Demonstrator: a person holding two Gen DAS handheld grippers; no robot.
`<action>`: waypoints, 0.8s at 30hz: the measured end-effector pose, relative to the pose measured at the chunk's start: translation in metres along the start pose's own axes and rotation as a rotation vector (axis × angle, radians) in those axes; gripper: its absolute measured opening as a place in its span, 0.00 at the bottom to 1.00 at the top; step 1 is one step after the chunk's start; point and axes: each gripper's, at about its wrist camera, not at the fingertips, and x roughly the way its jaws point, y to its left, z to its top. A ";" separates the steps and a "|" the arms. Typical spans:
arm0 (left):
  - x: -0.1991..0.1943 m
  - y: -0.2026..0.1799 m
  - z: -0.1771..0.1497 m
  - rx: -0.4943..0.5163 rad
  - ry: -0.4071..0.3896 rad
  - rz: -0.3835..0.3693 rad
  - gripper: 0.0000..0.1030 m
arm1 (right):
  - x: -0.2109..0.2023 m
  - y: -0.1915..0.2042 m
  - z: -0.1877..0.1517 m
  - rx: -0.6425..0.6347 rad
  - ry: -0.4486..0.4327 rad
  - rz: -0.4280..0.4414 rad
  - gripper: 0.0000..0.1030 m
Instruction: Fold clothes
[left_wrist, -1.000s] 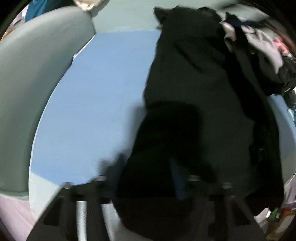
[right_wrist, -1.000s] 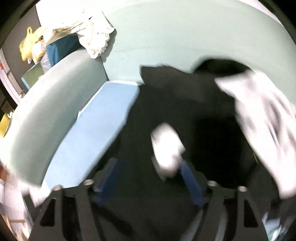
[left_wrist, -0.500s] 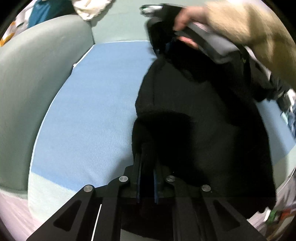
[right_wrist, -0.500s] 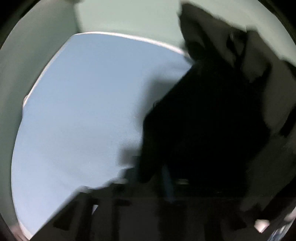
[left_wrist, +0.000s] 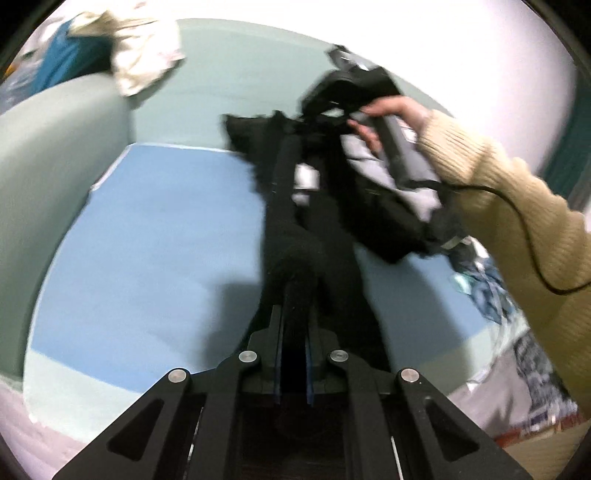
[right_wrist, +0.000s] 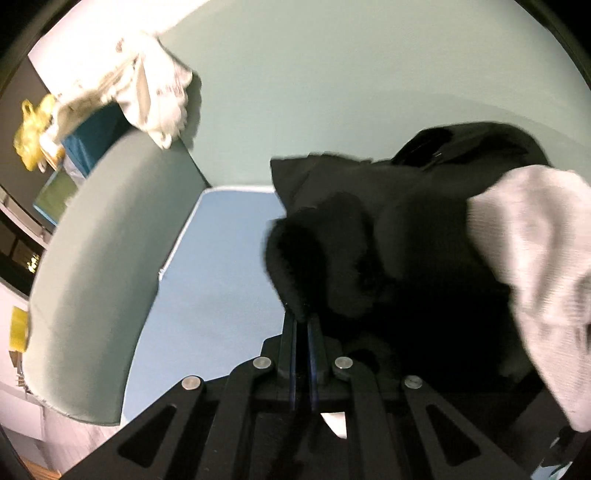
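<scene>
A blue sofa seat (left_wrist: 155, 236) lies below a black garment (left_wrist: 306, 254), now lifted and stretched taut where a second ago it lay flat (ready, probably, to be spread for folding). Left gripper (left_wrist: 293, 295) and right gripper (right_wrist: 303, 314) each pinch its edge.

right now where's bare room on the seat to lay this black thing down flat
The free patch is the blue cushion, bordered by the green armrest on its left, the green backrest behind, and the black garment held by the left tool and right tool. Right of the garment it is crowded with a clothes pile.
</scene>
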 end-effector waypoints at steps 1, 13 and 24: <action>-0.006 -0.013 -0.006 0.022 0.003 -0.015 0.08 | -0.006 -0.004 0.001 0.007 -0.012 0.016 0.06; 0.057 -0.112 -0.033 0.182 0.174 -0.102 0.08 | -0.043 -0.086 -0.031 0.098 -0.050 0.074 0.06; 0.097 -0.133 -0.069 0.344 0.289 0.019 0.08 | -0.044 -0.149 -0.075 0.201 -0.050 -0.023 0.13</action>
